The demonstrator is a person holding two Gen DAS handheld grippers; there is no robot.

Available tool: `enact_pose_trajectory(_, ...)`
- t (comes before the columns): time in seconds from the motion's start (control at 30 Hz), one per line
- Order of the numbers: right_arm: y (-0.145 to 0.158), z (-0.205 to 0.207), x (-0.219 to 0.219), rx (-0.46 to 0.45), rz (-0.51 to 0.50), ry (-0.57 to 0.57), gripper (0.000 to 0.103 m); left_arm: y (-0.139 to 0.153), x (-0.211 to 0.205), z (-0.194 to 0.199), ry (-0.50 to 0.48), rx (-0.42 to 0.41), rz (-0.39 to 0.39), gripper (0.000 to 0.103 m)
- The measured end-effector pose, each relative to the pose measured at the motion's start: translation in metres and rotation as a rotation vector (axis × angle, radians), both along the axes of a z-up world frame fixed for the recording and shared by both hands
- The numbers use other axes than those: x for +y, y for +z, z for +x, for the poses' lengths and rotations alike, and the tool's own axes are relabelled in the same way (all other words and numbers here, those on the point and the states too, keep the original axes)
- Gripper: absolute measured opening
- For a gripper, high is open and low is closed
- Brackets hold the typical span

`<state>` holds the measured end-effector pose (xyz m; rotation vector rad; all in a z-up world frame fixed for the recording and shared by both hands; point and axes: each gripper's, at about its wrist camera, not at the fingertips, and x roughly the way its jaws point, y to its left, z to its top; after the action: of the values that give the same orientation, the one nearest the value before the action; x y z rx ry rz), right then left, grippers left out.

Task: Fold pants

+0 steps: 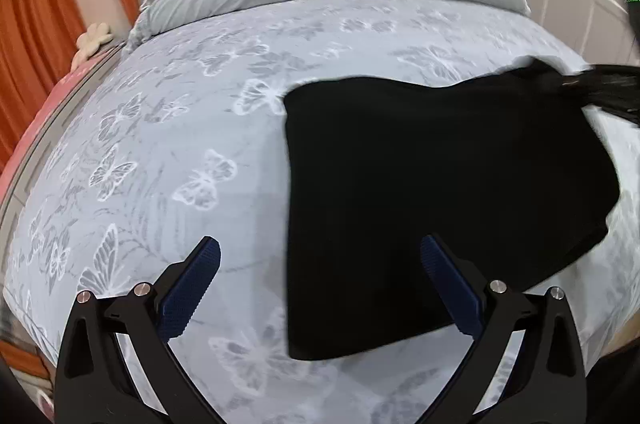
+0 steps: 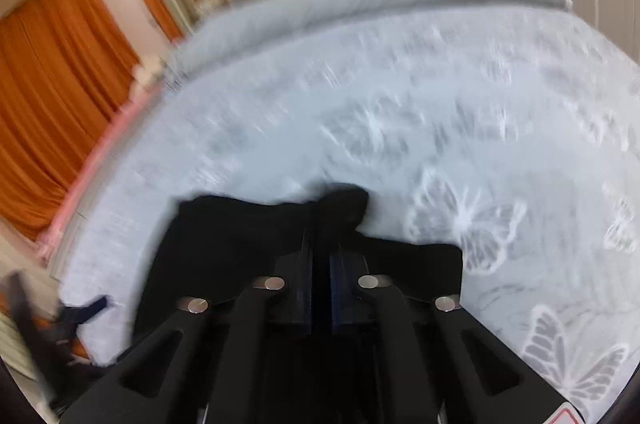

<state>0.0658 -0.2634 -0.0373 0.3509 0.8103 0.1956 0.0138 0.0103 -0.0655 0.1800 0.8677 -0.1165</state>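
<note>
Pants [image 1: 440, 192], black and soft, lie spread in a broad flat slab on the right half of the bed [image 1: 180, 144], over the butterfly-print cover, and they look limp and light: this is cloth that will drape and sag the moment it is lifted, so a pinch at an edge or corner should serve better than a grab at the middle, and a thin fold ought to sit firmly between ribbed pads. The far right corner is where the action is: the right tool [image 2: 320, 248] has its jaws drawn together with only a sliver between them, and a bunched peak of the pants [image 2: 344, 204] rises just beyond its tips; it seems to be gripping that fabric, though the right wrist view is smeared with blur and black on black hides the contact. The left tool [image 1: 320, 256] hangs above the near edge with its jaws spread wide and nothing in them, one blue pad over the bedcover, the other over the cloth.
</note>
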Motion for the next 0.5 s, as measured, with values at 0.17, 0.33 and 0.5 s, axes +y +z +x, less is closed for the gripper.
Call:
enact_pose_trajectory(0.17,-0.063,0.015,-0.023,0.196,-0.125,-0.071,0.009,0.001,0.008,0.006,0.030,0.002,-0.014,0.098)
enact_pose_trajectory(0.33,-0.040,-0.016,-0.024,0.113,-0.059,-0.088,0.052,-0.002,0.014,0.010,0.018,0.054,-0.084,0.098)
enact_pose_trajectory(0.5,-0.053,-0.062,-0.005,0.172,-0.068,0.022,0.019,-0.010,0.024,0.015,0.037,0.108,-0.144,0.098)
